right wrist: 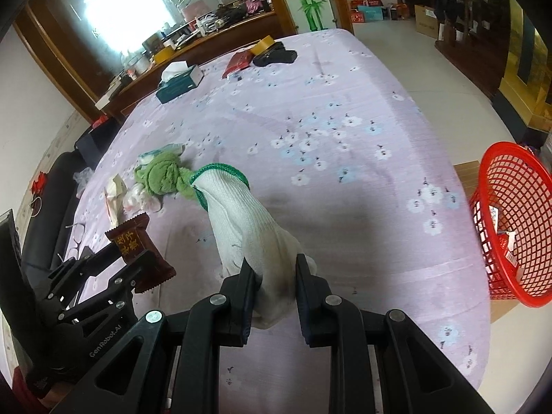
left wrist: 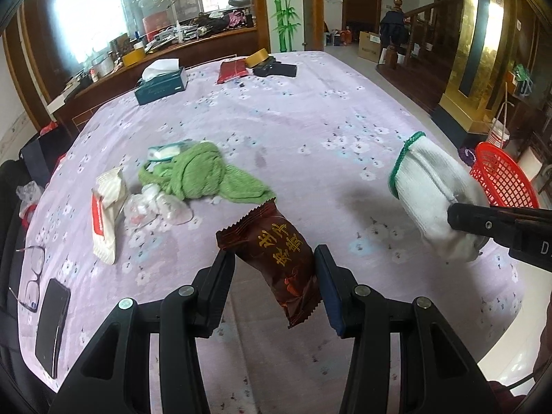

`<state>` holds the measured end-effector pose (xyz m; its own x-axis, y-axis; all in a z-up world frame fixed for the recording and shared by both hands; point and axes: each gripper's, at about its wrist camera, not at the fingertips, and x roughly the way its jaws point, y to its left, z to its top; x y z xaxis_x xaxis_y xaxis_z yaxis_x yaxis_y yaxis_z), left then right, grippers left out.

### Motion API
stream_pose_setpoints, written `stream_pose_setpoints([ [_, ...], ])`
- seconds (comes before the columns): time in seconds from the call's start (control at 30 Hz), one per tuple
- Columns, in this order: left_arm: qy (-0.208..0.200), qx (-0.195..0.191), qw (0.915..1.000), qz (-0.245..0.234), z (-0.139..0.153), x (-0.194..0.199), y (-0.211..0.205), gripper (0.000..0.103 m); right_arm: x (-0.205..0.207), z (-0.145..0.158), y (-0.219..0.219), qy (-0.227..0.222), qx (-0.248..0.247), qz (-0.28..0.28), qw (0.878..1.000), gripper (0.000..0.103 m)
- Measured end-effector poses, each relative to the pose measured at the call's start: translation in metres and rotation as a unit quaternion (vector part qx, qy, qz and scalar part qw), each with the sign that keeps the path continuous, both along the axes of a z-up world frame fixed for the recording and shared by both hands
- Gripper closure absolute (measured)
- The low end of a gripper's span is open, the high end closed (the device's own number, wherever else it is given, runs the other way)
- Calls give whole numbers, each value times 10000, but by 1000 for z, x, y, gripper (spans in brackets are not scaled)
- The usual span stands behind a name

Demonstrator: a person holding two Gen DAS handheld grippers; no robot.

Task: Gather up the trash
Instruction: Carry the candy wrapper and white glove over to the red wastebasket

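My left gripper [left wrist: 274, 262] is shut on a dark brown snack wrapper [left wrist: 276, 258] with gold characters and holds it above the table; it also shows in the right wrist view [right wrist: 138, 252]. My right gripper [right wrist: 274, 269] is shut on a white knit glove [right wrist: 248, 224] with a green cuff, lifted above the cloth; the glove shows in the left wrist view [left wrist: 431, 193]. A red mesh basket [right wrist: 514, 220] stands past the table's right edge with some packaging inside. A white wrapper [left wrist: 107, 207], crumpled clear plastic [left wrist: 155, 207] and a green cloth [left wrist: 203, 176] lie at the left.
The table has a lilac flowered cloth [left wrist: 310, 120]. A black phone [left wrist: 51, 324] and glasses [left wrist: 31, 276] lie at the near left edge. A tissue box [left wrist: 162, 82], a red pouch [left wrist: 233, 70], a tape roll [left wrist: 257, 57] and a black case [left wrist: 276, 69] sit at the far end.
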<state>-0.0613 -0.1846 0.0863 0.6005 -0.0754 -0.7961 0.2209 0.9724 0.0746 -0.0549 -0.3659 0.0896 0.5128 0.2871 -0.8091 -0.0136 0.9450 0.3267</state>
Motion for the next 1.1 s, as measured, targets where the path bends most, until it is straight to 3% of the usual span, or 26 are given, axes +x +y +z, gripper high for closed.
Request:
stream_pose_setpoints([
  [1.1,-184,146,9989,-405,11,5,-60,57,-15,20,-58,-262,3,-317,9992,80],
])
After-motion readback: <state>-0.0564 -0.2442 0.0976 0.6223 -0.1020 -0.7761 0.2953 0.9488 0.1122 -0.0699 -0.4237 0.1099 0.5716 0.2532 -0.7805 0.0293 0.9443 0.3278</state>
